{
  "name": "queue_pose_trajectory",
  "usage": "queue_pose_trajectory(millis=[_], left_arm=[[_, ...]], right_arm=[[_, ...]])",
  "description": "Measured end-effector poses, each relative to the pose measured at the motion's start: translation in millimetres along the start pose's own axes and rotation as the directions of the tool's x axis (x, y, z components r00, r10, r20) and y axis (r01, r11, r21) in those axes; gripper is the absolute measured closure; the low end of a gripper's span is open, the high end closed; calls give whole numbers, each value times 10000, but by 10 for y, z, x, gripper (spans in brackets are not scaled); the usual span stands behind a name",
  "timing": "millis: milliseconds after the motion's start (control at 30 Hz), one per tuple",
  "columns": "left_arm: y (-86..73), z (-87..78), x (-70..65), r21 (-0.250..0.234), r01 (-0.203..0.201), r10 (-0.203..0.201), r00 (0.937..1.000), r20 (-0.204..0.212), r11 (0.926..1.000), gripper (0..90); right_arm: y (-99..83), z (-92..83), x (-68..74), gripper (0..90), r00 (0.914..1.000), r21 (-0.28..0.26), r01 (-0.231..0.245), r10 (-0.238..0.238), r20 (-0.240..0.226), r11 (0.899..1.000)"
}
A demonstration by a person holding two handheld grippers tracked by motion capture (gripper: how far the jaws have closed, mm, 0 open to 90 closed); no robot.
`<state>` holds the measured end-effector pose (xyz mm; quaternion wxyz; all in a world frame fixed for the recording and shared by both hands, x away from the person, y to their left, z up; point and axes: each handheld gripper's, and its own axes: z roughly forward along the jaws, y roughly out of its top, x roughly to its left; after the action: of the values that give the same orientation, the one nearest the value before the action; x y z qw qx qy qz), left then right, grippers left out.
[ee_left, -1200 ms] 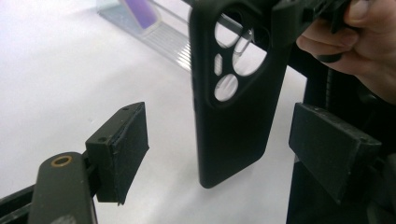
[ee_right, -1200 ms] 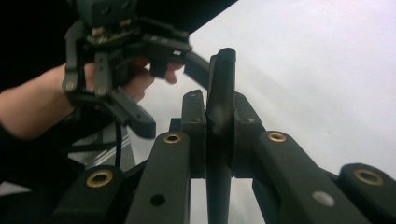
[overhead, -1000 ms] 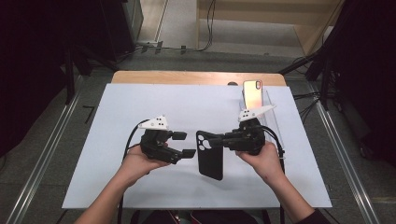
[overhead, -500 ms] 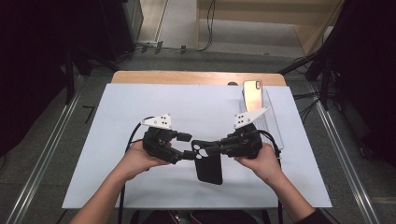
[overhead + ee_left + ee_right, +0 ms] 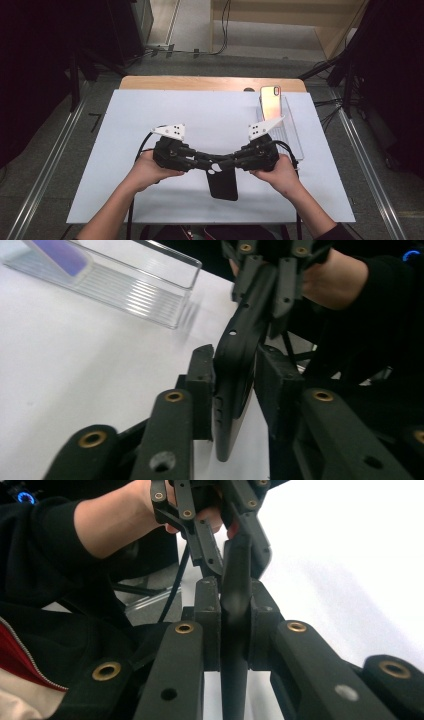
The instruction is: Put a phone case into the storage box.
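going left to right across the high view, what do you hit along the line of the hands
left hand → left tongs → black phone case → right tongs → right hand

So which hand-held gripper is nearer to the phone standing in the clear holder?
Right. The right hand-held gripper sits just below the phone and its clear holder; the left hand-held gripper is farther across the table.
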<state>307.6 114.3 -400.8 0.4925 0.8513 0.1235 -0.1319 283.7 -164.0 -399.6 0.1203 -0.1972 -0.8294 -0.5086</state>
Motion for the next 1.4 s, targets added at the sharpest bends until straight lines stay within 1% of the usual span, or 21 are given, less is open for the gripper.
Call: queue_pose_trajectory(millis=[33, 167, 367, 467, 567, 600, 633, 667, 700, 833, 867, 900, 967, 1000, 1067, 1100, 1167, 1233, 1267, 1333, 1400], left_arm=[[-3, -9, -5, -22, -93, 93, 10000, 17, 10000, 742], [0, -28, -16, -96, -347, 348, 9994, 84, 9994, 762], [7, -33, -21, -5, -232, 232, 9995, 192, 9997, 770], [9, -47, -11, 29, -60, 59, 9999, 84, 10000, 771], [5, -81, -14, -77, -136, 136, 9999, -9, 9999, 771], [6, -92, -13, -122, -112, 111, 9999, -62, 9999, 771], [10, -107, -11, -93, -56, 55, 10000, -73, 9999, 771], [13, -118, -13, -132, -26, 24, 9999, -160, 9999, 771], [17, -132, -10, -124, 107, -109, 9997, -195, 9999, 771], [31, -183, -3, -207, 418, -428, 9978, -511, 9989, 770], [35, -192, 1, -254, 621, -633, 9967, -511, 9977, 770], [38, -205, 2, -287, 659, -677, 9956, -650, 9974, 770], [43, -225, 2, -383, 859, -887, 9930, -782, 9956, 770], [46, -237, 2, -380, 878, -909, 9917, -905, 9954, 770], [51, -252, 3, -393, 1024, -1062, 9882, -1107, 9940, 769], [55, -258, 7, -399, 1160, -1199, 9861, -1153, 9924, 769], [60, -268, 5, -430, 1261, -1308, 9822, -1348, 9911, 769], [69, -270, 2, -444, 1406, -1459, 9768, -1569, 9891, 769], [73, -270, -1, -464, 1451, -1509, 9747, -1652, 9883, 769], [86, -266, -5, -510, 1631, -1699, 9671, -1891, 9853, 769], [101, -257, -13, -597, 1875, -1960, 9574, -2120, 9805, 769]], right_arm=[[-5, -4, -10, 773, 10000, -70, -58, 58, -41, 10000], [-8, -10, -19, 766, 9999, -161, 9, -11, -147, 9999], [-7, -5, -36, 734, 9995, -142, -224, 221, -238, 9996], [-7, -1, -45, 638, 9991, -143, -383, 380, -171, 9992], [1, -11, -36, 512, 9981, -214, -606, 607, 61, 9979], [1, -23, -38, 508, 9977, -249, -671, 673, 83, 9974], [0, -33, -39, 471, 9975, -287, -708, 709, 20, 9971], [-2, -44, -37, 454, 9979, -331, -642, 646, 102, 9974], [-4, -57, -31, 447, 9979, -333, -616, 621, 167, 9975], [-14, -89, -24, 327, 9958, -564, -791, 815, 417, 9953], [-19, -92, -19, 301, 9945, -637, -869, 903, 536, 9942], [-26, -93, -19, 293, 9933, -713, -909, 956, 656, 9933], [-41, -93, -6, 252, 9926, -795, -680, 754, 948, 9945], [-46, -96, 1, 216, 9921, -840, -635, 720, 1028, 9944], [-61, -101, -3, 168, 9937, -1133, -548, 654, 914, 9921], [-67, -101, -2, 145, 9927, -1305, -483, 620, 1034, 9903], [-72, -100, -6, 83, 9889, -1440, -560, 748, 1282, 9880], [-79, -100, -12, 63, 9850, -1526, -624, 855, 1501, 9863], [-80, -95, -16, 0, 9837, -1484, -679, 911, 1551, 9866], [-81, -71, -23, 0, 9779, -1325, -825, 1058, 1803, 9877], [-88, -39, -31, 0, 9777, -1225, -1006, 1209, 1715, 9874]])
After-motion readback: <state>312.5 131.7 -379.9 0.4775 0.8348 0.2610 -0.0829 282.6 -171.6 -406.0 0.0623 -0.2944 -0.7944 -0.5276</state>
